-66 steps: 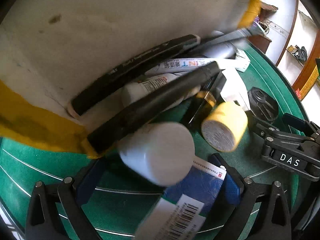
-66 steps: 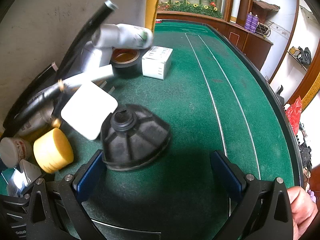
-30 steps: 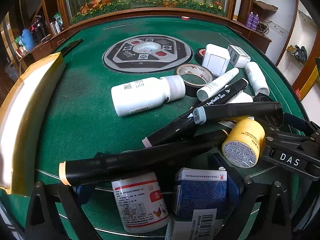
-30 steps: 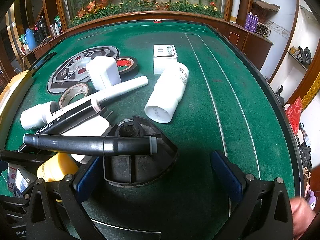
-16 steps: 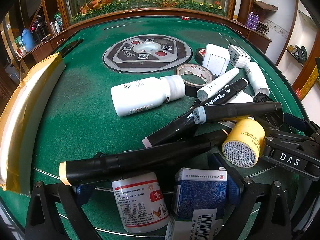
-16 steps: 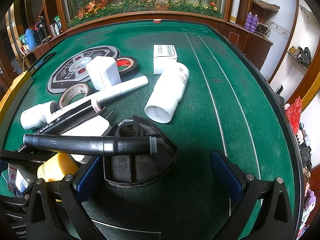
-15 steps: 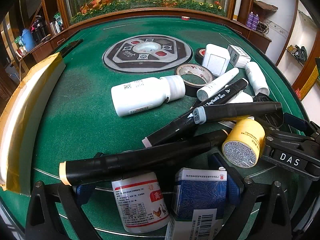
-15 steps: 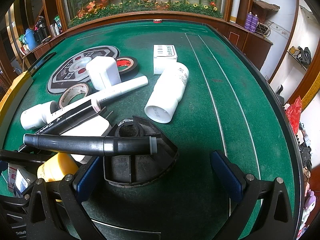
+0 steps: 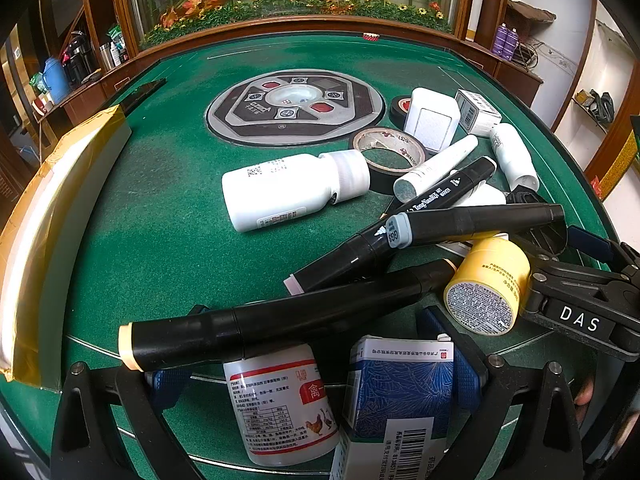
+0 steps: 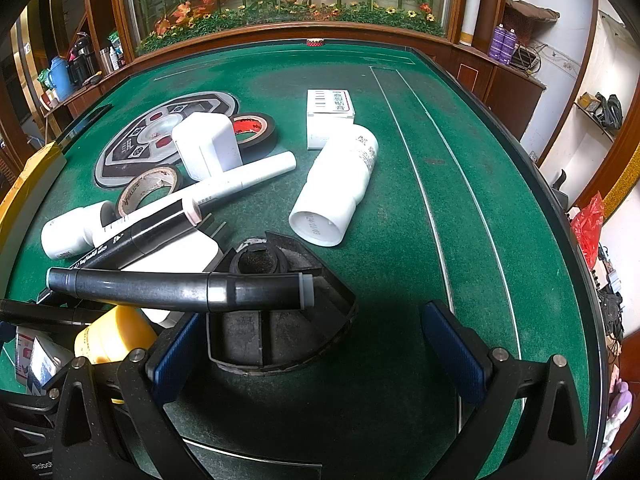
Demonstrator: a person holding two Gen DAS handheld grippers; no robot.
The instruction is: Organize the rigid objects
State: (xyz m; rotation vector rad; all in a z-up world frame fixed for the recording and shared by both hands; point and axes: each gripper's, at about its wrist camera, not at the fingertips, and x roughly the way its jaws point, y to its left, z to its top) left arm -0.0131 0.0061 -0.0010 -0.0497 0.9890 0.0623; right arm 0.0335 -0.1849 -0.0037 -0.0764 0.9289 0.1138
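Observation:
A pile of loose objects lies on the green felt table (image 9: 152, 208). In the left wrist view my left gripper (image 9: 316, 384) is open around a white red-labelled jar (image 9: 280, 404) and a blue carton (image 9: 396, 404). A long black marker (image 9: 280, 320) lies across them. Beyond lie a yellow jar (image 9: 486, 286), two more black markers (image 9: 472, 220), and a white bottle (image 9: 292, 194). In the right wrist view my right gripper (image 10: 320, 352) is open, with a black dome-shaped part (image 10: 276, 320) at its left finger and a black marker (image 10: 180, 290) resting on it. A white bottle (image 10: 340, 188) lies ahead.
A cardboard box with yellow tape (image 9: 44, 216) lies at the left. Tape rolls (image 9: 390, 154), a white adapter (image 9: 432, 122) and a small white box (image 10: 330, 120) lie near the round centre panel (image 9: 296, 106). The table's wooden rim (image 10: 560, 208) curves on the right.
The cardboard box, tipped over the pile 2.2 s ago, has swung away to the left and the objects lie spilled. Nothing has moved in the last second.

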